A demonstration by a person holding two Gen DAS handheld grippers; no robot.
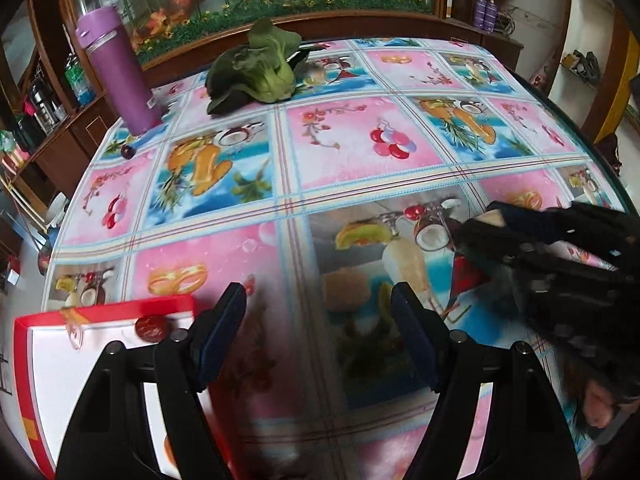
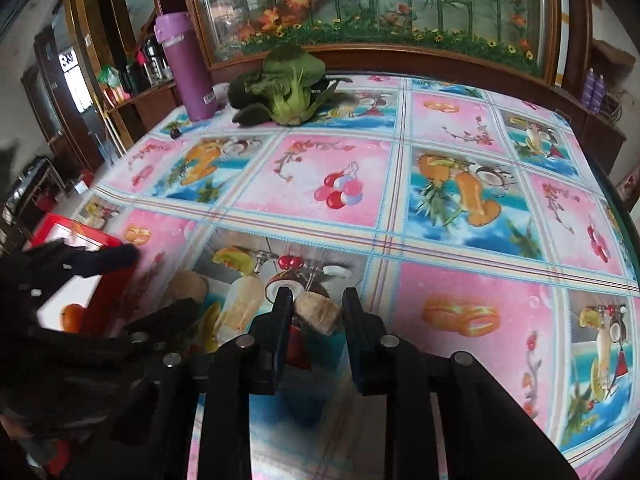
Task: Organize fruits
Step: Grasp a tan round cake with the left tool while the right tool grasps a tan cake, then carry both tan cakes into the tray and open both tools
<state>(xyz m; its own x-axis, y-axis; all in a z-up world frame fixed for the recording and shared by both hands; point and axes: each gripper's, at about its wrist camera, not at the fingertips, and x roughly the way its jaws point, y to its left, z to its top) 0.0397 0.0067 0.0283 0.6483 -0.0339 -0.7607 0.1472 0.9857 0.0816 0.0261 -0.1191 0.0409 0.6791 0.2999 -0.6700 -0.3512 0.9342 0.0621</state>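
Tablecloth printed with fruit panels covers the whole work surface, with a planted glass cabinet behind it; note that the printed fruit is not real. Your left gripper has its fingers spread wide with nothing between them, hovering over the near edge of the cloth. Your right gripper has its fingers set fairly close together but apart; a brownish fuzzy shape sits right at the tips, and it is unclear whether that is a real fruit, held or not, or part of the print. Just left of your left fingers lies a red-rimmed white tray, carrying a dark red round fruit near its top edge; the right wrist view also shows an orange fruit in that tray. Farther out, a small dark fruit rests alone on the cloth near the base of the purple bottle, well apart from both grippers. A bok choy lies at the far edge. That stray fruit looks small, round and smooth, so expect it to roll and slip: take it across its widest part, close gently, since the skin probably bruises. It should weigh very little.
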